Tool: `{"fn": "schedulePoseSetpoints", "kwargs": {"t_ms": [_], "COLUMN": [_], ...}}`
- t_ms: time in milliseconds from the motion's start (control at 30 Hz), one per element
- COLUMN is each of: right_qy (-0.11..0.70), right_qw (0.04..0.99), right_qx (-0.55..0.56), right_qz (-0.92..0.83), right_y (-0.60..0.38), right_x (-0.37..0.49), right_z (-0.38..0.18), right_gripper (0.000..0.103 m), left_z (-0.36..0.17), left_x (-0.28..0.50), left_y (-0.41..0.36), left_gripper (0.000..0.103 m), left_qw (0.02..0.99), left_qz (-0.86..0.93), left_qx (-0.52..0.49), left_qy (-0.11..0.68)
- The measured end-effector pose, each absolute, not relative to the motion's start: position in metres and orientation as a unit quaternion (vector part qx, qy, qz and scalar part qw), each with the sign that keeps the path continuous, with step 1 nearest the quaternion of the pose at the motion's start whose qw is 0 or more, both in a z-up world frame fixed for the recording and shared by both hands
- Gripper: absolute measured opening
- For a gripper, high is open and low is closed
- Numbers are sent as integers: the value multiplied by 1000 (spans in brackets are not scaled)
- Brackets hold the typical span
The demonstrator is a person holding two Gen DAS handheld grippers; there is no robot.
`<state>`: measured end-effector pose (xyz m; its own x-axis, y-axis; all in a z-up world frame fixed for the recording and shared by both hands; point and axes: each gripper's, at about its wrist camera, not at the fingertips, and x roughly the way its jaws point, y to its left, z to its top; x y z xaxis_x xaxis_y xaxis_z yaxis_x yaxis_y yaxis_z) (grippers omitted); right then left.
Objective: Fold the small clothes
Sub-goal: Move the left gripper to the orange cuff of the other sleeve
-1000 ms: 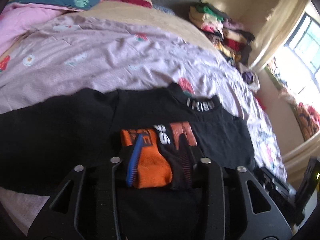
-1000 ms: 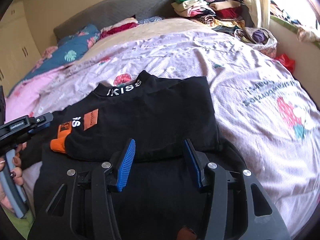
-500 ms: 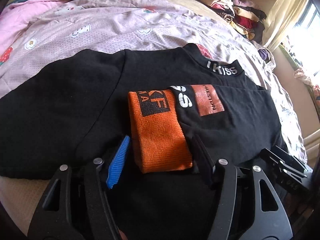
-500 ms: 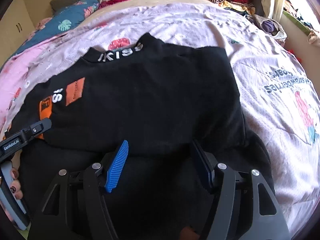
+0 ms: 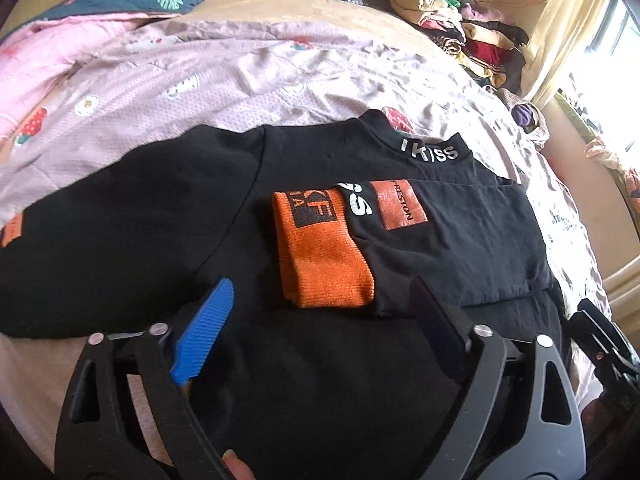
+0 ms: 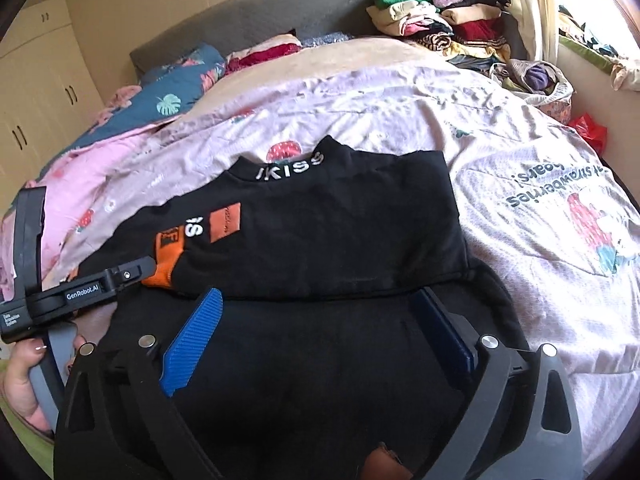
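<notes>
Left wrist: ribbed orange cuff (image 5: 326, 258)

Sweater (image 6: 328, 240) lies on the bed (image 6: 400, 120), collar toward the headboard (image 6: 248, 24). Its sleeve cuff (image 5: 324, 256) lies folded across its chest. Clothes pile (image 6: 440, 16) stands behind the sweater, to its right, at the headboard.

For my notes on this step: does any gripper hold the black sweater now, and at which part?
Nothing is held. Both the left gripper and right gripper are opening, above the black sweater.
</notes>
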<state>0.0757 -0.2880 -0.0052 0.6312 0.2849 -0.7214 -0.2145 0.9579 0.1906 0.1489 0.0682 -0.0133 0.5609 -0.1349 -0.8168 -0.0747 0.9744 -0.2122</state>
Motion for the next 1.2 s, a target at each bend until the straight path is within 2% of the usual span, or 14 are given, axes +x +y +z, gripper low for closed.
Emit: {"fn": "schedulePoseSetpoints", "kwargs": {"t_ms": [167, 1200], "right_qy": [396, 363], "right_qw": [906, 899], "right_qx": [48, -51], "right_qz": [144, 239], "right_y": [-285, -166], "right_x": [68, 41], "right_z": [3, 37], "right_gripper": [98, 98], "left_z": [-6, -7], "left_x": [142, 93], "left_y": [74, 184], "left_gripper": [93, 93], "left_qw": [880, 876], "left_qz": [-12, 75], "left_qx": [-115, -182], "left_qy": [461, 440]}}
